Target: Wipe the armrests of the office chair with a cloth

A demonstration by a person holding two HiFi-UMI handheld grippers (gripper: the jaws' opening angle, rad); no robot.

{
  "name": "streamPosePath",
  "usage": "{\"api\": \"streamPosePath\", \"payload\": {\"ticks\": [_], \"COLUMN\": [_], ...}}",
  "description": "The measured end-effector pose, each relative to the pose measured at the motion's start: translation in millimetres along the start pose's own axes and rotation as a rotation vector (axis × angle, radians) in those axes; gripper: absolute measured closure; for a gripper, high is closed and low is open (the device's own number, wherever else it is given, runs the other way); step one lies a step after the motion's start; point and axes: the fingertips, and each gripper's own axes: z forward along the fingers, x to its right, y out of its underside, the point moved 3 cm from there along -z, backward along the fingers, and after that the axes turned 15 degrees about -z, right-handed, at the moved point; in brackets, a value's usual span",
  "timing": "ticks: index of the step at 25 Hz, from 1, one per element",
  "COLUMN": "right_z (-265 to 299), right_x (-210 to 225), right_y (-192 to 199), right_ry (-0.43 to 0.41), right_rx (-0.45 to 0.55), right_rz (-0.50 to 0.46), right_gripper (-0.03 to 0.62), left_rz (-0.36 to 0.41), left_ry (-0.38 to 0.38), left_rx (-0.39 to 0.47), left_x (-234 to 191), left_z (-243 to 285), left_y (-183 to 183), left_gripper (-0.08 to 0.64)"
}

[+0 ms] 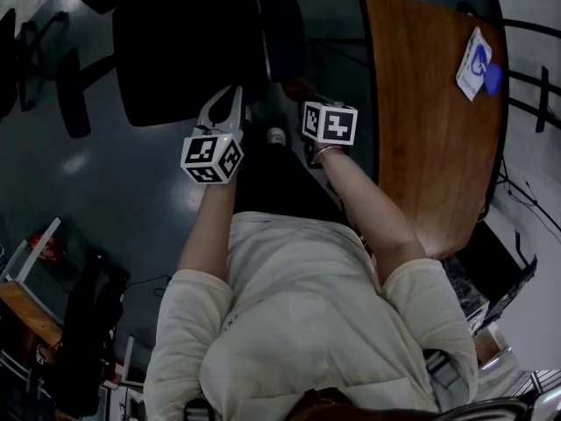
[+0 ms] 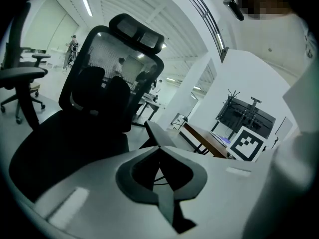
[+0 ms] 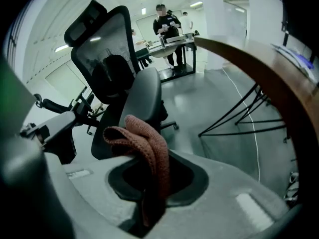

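Note:
The black mesh office chair (image 1: 184, 42) stands in front of me, its right armrest (image 1: 282, 29) a dark grey pad. My right gripper (image 1: 304, 95) is shut on a reddish-brown knitted cloth (image 1: 296, 88) just short of that armrest. In the right gripper view the cloth (image 3: 149, 143) loops up out of the shut gripper (image 3: 152, 158), with the armrest pad (image 3: 147, 91) close ahead and apart from it. My left gripper (image 1: 235, 93) hangs by the seat's front edge; its jaws (image 2: 159, 146) are shut on nothing. The chair's backrest (image 2: 107, 83) fills the left gripper view.
A curved wooden desk (image 1: 429, 112) runs along the right, with a blue and white item (image 1: 476, 64) on it. Another chair (image 1: 26, 60) stands at the far left. Dark equipment (image 1: 88, 323) sits on the floor at lower left. A person (image 3: 167, 21) stands far behind.

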Motion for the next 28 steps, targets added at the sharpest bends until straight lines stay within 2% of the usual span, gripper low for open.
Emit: {"api": "streamPosePath", "payload": {"ticks": [5,9,14,20,25,28], "right_z": [-24,-38,-26,9,49,72], "right_x": [23,35,36,32,11,0], "right_y": [-39,-79,-147,-234,-282,-292], "right_ry": [0.09,0.163,0.144,0.107,0.039,-0.007], "right_rx": [0.07,0.149,0.249,0.284,0.233,0.184], "right_rz": [-0.153,-0.225,-0.341,-0.644,-1.006,-1.119], "right_gripper": [0.545,0.545,0.545,0.545,0.545,0.545], "left_rz": [0.038,0.089,0.141,0.136,0.141,0.132], "left_ry": [0.054,0.104,0.139,0.167,0.108,0.095], "left_rx": [-0.061,-0.133,-0.226,-0.355,-0.32,-0.333], "left_x": [5,11,13,25,30,27], "left_z": [28,52,73,94,110,115], "left_y": [-15,-23,-20,16,23,24], "left_gripper": [0.543,0.543,0.543,0.543,0.543,0.543]}}
